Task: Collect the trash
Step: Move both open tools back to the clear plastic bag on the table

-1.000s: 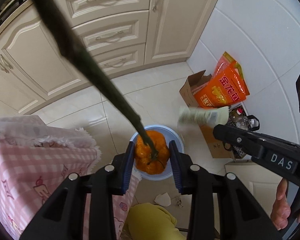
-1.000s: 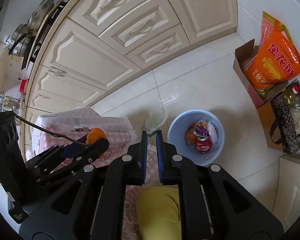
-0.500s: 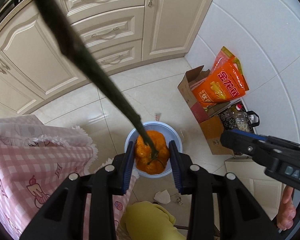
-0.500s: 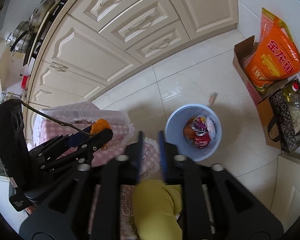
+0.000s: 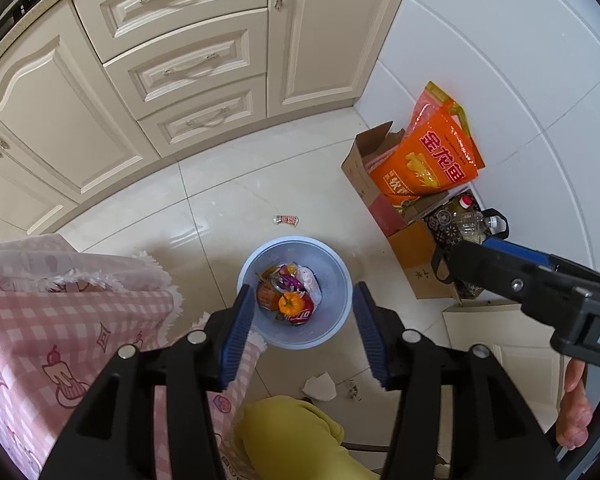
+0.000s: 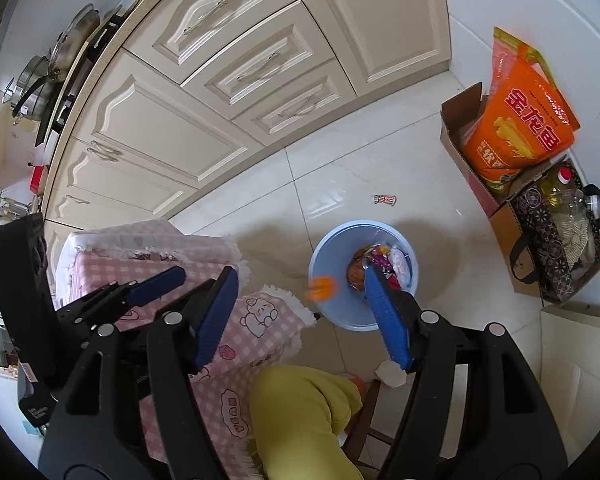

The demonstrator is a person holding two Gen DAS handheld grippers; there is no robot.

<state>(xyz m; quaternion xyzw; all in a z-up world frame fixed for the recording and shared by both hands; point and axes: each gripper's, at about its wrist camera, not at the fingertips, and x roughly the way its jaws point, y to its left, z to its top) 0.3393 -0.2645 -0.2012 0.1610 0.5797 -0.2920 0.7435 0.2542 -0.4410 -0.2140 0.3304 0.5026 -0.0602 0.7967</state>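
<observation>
A light blue bin [image 5: 342, 268] [image 6: 325, 250] stands on the tiled floor, holding cans and wrappers. My left gripper [image 5: 305, 314] hangs over it, its jaws opening with nothing between them. In the left wrist view an orange fruit [image 5: 291, 303] lies on the trash inside. In the right wrist view the orange fruit [image 6: 321, 287] is a blur at the bin's left rim. My right gripper [image 6: 300, 276] is opening too, empty, beside the bin and over the cloth's edge. A small wrapper [image 5: 286, 220] [image 6: 385, 199] lies on the floor beyond the bin.
A pink checked cloth [image 5: 60, 320] covers a table at the left. At the right stand a cardboard box with an orange bag [image 5: 432, 152] and a patterned bag with bottles [image 6: 560, 232]. Cream cabinets [image 5: 180, 64] lie behind. Crumpled paper [image 5: 319, 386] lies near a person's yellow-clad knee [image 5: 292, 436].
The left jaws have spread and let go of the orange fruit, which dropped into the bin; the dark strand is gone. The right jaws opened, and the wrapper now lies on the floor.
</observation>
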